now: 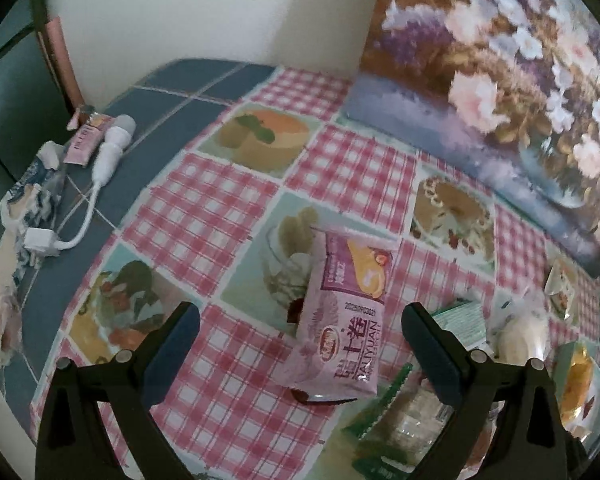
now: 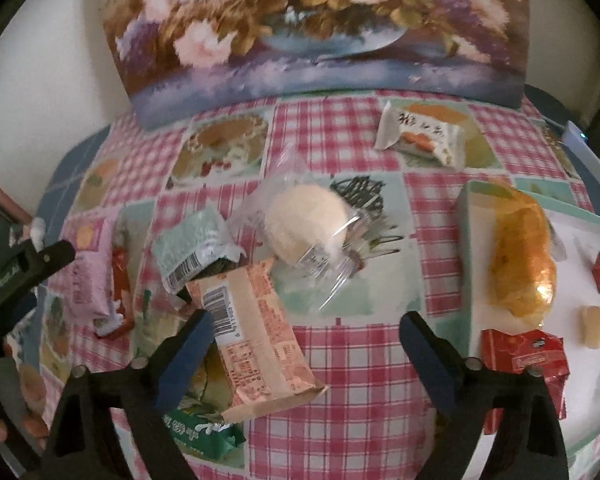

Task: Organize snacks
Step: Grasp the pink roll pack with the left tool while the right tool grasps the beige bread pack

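Jaws apart on both: left gripper [image 1: 300,336] straddles pink snack pack [image 1: 342,320], pads not touching; right gripper [image 2: 306,346] empty, orange pack [image 2: 256,340] by its left finger. Beyond orange pack: round bun [image 2: 306,226], then white packet [image 2: 420,134].

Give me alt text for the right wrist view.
The open right gripper hangs over a pink checked tablecloth strewn with wrapped snacks, an orange packet lying by one finger. Ahead sits a clear-wrapped round bun; a white tray on the right holds a golden wrapped pastry and a red packet.
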Action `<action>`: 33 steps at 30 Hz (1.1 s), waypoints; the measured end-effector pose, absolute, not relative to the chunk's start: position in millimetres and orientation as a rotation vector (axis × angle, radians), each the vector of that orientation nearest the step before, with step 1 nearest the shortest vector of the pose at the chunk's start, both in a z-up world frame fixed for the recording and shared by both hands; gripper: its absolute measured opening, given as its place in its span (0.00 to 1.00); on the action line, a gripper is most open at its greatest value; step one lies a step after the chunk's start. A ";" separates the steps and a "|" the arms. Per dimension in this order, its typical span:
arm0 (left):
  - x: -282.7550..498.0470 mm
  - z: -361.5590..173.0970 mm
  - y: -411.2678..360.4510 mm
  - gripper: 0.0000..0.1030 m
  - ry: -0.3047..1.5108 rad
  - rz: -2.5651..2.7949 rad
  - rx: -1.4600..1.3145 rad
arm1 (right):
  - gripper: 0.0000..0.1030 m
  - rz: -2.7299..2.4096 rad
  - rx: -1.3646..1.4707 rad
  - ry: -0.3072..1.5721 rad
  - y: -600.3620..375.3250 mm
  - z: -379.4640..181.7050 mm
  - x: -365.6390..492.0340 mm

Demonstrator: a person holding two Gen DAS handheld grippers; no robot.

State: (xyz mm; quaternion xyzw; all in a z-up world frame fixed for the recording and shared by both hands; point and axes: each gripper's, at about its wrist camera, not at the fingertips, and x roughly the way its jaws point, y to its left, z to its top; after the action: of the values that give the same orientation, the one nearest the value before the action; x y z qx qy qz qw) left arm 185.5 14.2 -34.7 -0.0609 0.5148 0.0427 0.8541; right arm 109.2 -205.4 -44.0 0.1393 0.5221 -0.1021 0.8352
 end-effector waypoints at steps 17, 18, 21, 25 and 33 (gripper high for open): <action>202.8 -64.7 -8.1 0.75 1.187 0.099 -0.039 | 0.68 -0.133 0.222 1.171 -176.6 -65.1 115.4; 202.6 -65.1 -7.4 0.73 1.190 0.101 -0.041 | 0.66 -0.131 0.215 1.172 -175.3 -65.4 114.9; 202.0 -65.0 -7.4 0.59 1.194 0.091 -0.046 | 0.62 -0.130 0.196 1.170 -171.2 -63.9 113.6; 201.7 -64.6 -9.0 0.53 1.195 0.088 -0.037 | 0.62 -0.119 0.175 1.183 -165.3 -67.3 113.9; 200.4 -62.5 -7.8 0.49 1.201 0.087 -0.041 | 0.57 -0.138 0.142 1.187 -168.1 -69.7 112.1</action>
State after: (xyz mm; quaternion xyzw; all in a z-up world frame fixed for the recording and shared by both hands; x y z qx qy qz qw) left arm 200.4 -7.8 -62.5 -0.0194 0.5648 0.0407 0.8240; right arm 112.1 -168.1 -69.7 0.0668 0.5583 -0.0647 0.8244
